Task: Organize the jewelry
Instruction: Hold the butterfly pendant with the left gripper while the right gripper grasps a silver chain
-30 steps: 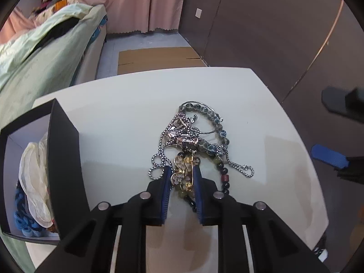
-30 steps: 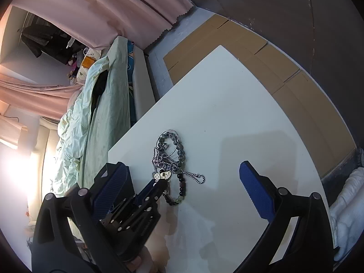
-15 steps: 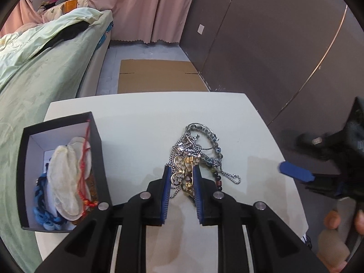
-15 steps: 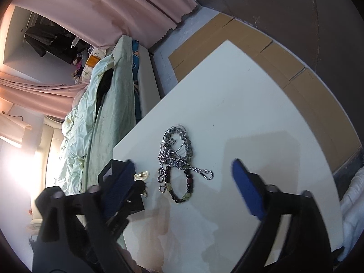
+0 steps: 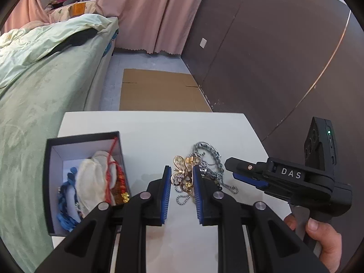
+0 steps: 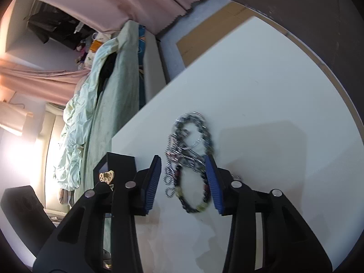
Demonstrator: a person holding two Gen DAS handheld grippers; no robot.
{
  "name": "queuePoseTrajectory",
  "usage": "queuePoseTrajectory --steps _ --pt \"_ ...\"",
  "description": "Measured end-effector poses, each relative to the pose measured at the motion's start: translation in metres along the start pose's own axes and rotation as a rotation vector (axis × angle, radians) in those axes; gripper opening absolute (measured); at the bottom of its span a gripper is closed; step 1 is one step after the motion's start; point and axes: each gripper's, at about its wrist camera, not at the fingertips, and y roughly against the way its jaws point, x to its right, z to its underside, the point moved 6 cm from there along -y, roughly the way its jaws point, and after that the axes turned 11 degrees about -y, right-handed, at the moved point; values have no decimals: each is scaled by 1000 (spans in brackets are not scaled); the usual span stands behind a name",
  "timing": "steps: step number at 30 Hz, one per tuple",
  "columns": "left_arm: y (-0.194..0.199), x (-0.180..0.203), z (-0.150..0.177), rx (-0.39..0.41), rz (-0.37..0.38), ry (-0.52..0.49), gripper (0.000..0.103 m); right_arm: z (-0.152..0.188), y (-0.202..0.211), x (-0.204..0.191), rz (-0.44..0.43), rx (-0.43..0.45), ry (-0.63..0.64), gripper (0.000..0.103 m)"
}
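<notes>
While left tool (image 5: pixel 181 177) grips gold brooch (image 5: pixel 183 173), right tool (image 5: pixel 248 174), marked "DAS", gapes released.

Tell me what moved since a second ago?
The left gripper lifted the gold butterfly brooch up out of the jewelry pile and carried it toward the black box. The right gripper came down around the pile, jaws open. The pile and the box stayed on the white table.
</notes>
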Motion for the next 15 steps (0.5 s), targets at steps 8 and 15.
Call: queuePoseTrajectory --steps 8,15 --pt "13 -20 -12 33 1 44 17 -4 -24 0 -35 -38 -61 41" --pt "12 -30 -20 46 8 65 17 -13 -35 12 -51 -39 -169 40"
